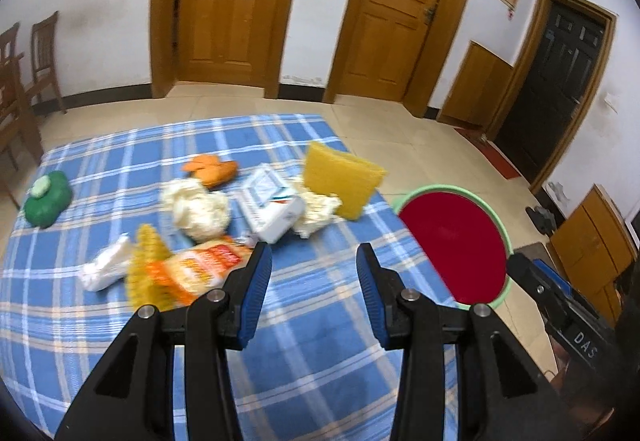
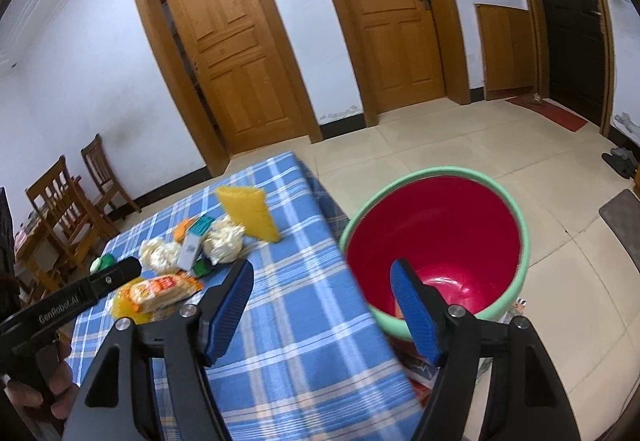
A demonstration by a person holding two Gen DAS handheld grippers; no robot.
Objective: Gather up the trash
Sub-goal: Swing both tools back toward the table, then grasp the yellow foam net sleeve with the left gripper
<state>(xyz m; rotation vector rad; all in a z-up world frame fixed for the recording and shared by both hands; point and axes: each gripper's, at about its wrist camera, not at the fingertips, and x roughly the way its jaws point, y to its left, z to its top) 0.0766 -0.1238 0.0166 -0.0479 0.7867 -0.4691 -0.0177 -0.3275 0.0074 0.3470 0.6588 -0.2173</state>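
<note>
Trash lies scattered on a blue plaid tablecloth [image 1: 320, 341]: an orange snack wrapper [image 1: 200, 269], yellow mesh [image 1: 144, 261], a white tissue [image 1: 106, 267], crumpled paper [image 1: 200, 207], a white carton [image 1: 272, 207] and a yellow pad [image 1: 340, 181]. A red bin with a green rim [image 1: 452, 241] stands on the floor by the table's right edge. My left gripper [image 1: 313, 249] hangs open over the cloth, just right of the wrapper, nothing between its fingers. My right gripper [image 2: 322, 267] is open and empty, one finger over the cloth [image 2: 300, 321], the other over the bin [image 2: 440, 221].
An orange item [image 1: 210, 169] and a green item [image 1: 46, 199] lie farther back on the table. Wooden chairs [image 1: 44, 57] stand at the left wall. Two wooden doors [image 1: 228, 1] face me. Tiled floor, a mat [image 2: 624, 225] and slippers [image 2: 620, 161] lie right.
</note>
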